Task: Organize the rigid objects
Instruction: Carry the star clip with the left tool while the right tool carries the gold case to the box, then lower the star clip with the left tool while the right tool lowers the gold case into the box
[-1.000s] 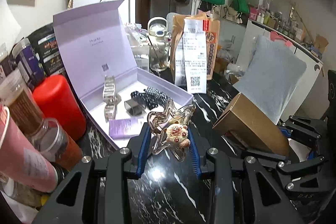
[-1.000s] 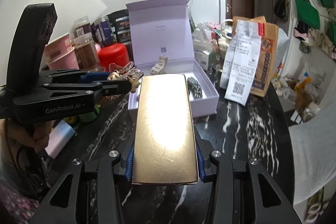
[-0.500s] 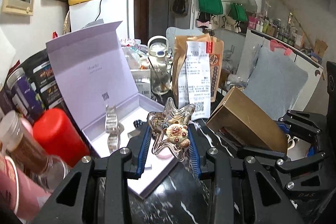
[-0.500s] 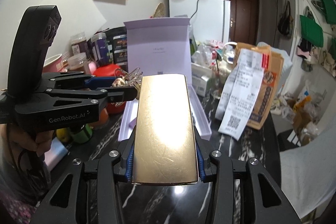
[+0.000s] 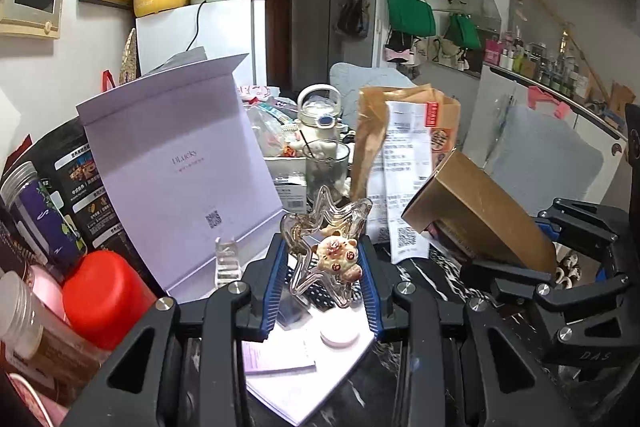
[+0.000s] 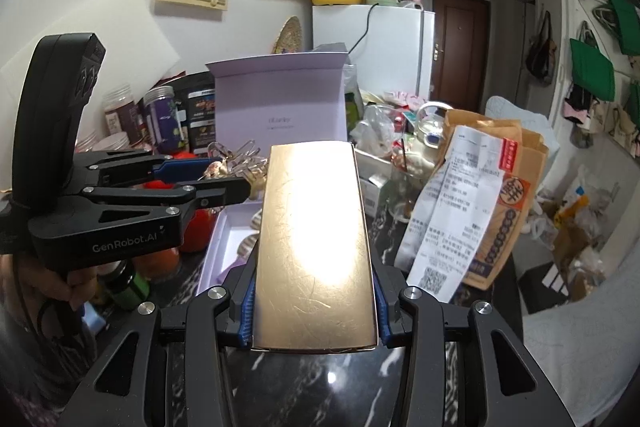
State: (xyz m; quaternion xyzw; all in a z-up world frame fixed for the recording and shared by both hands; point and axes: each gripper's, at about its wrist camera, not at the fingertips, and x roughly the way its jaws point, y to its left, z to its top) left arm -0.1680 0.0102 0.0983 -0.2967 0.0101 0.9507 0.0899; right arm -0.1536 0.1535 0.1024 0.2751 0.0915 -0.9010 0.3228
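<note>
The gold box (image 6: 316, 247) is blocking most of the purple box tray (image 6: 224, 235) in the right wrist view, so what's lying inside isn't showing. The receipt (image 5: 404, 163) print is coming out too tiny to read. The red jar (image 5: 106, 297) is hiding whatever's sitting behind it.

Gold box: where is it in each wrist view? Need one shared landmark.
Left wrist: the gold box sits right of centre, tilted, clamped by the right gripper.
Right wrist: it fills the centre foreground, between that gripper's jaws.
Shared landmark: the open lilac gift box's upright lid.
</note>
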